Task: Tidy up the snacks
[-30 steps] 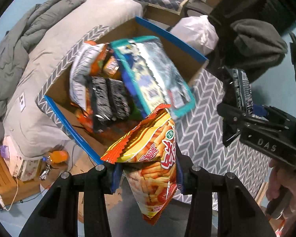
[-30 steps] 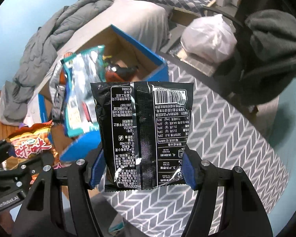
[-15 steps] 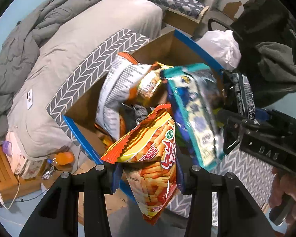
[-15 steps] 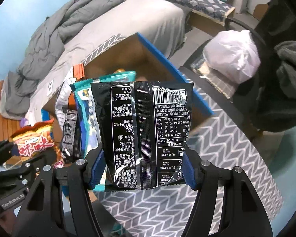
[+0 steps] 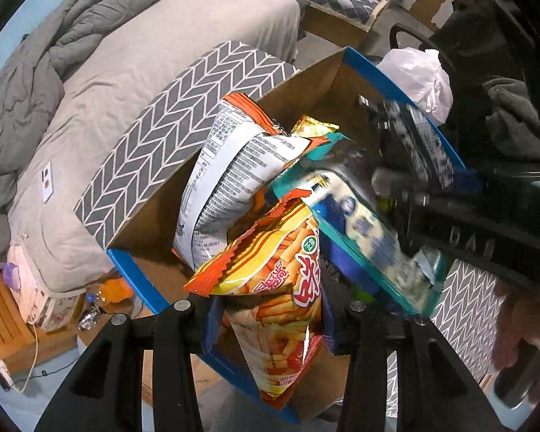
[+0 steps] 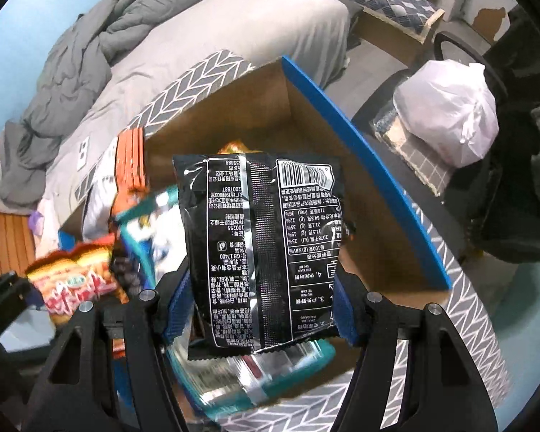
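A bed [image 5: 169, 46] with a pale grey cover stands behind, a rumpled dark grey duvet [image 5: 54, 54] heaped along its far side. A tied white plastic bag [image 6: 446, 115] sits on a black chair. An orange bottle [image 5: 115, 289] lies on the floor below the bed, near a white cable [image 5: 32, 352].

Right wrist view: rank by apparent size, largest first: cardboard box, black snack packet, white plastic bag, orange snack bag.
1. cardboard box
2. black snack packet, held close to the lens in the right gripper, so it looks inflated
3. white plastic bag
4. orange snack bag, partly cut off by the left gripper, so its rank against the plastic bag is unsure
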`<state>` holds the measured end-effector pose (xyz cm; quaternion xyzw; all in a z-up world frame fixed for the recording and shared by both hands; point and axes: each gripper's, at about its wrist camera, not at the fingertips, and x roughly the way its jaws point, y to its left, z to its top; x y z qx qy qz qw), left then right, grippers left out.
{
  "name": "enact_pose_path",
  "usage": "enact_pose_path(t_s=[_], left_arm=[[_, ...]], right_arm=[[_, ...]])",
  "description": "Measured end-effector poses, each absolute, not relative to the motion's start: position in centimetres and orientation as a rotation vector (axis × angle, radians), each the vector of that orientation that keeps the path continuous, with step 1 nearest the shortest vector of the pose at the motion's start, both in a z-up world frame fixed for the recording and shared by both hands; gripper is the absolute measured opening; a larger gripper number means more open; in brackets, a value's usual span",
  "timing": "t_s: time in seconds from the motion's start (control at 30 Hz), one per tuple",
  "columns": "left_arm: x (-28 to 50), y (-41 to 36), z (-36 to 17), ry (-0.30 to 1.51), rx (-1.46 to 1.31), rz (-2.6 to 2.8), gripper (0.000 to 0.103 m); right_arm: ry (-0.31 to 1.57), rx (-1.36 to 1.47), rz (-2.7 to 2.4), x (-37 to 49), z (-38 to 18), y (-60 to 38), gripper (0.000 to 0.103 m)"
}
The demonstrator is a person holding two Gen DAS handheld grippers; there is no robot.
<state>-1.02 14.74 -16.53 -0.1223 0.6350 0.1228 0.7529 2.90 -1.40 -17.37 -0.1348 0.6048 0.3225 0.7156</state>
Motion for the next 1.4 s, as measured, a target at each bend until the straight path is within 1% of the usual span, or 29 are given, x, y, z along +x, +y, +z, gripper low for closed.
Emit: enact_pose_path(t_s=[0.1, 0.17, 0.2, 0.23, 0.27, 0.3, 0.33, 0.37, 0.57, 0.93, 1.4], left_arm=[[-0.8, 14.9, -16.6, 1.396, -0.273, 0.257, 0.046], [-0.8, 15.1, -16.6, 1.395, -0.285, 0.258, 0.051], [-0.8, 15.2, -16.5, 1.396, -0.291, 0.257, 0.057], [-0.8, 15.3, -16.4, 1.396, -0.295, 0.258, 0.066], [-0.8, 15.4, -16.3, 1.394, -0.296, 0.261, 0.07], [-0.9, 15.5, -16.2, 1.387, -0.296, 0.265, 0.074], [-1.0, 15.6, -15.9, 1.377, -0.293, 0.265, 0.075], [-1.1, 15.7, -15.8, 1.373, -0.29, 0.264, 0.075], [-1.5, 16.2, -14.9, 1.376, -0.266, 0.245, 0.075], [-1.8, 16.2, -9.2, 1.251, -0.167, 0.197, 0.075], [-1.7, 14.3, -4.9, 1.178, -0.041, 0.116, 0.075]], right_arm=[[1.352, -0.317, 0.714, 4.0, -17.2, -0.5, 0.066], [1.364, -0.326, 0.72, 4.6, -17.2, 0.0, 0.066], [1.368, -0.338, 0.724, 4.8, -17.1, 0.3, 0.066], [1.37, -0.355, 0.728, 4.9, -17.1, 0.5, 0.066], [1.368, -0.373, 0.73, 4.8, -17.0, 0.8, 0.068], [1.364, -0.391, 0.731, 4.7, -16.9, 1.0, 0.073], [1.354, -0.408, 0.727, 4.6, -16.7, 1.1, 0.076], [1.342, -0.419, 0.721, 4.5, -16.6, 1.2, 0.076], [1.324, -0.39, 0.704, 4.5, -15.3, 0.9, 0.076], [1.237, -0.304, 0.616, 2.8, -10.3, -1.6, 0.076], [1.14, -0.151, 0.483, 0.1, -4.1, -6.6, 0.077]])
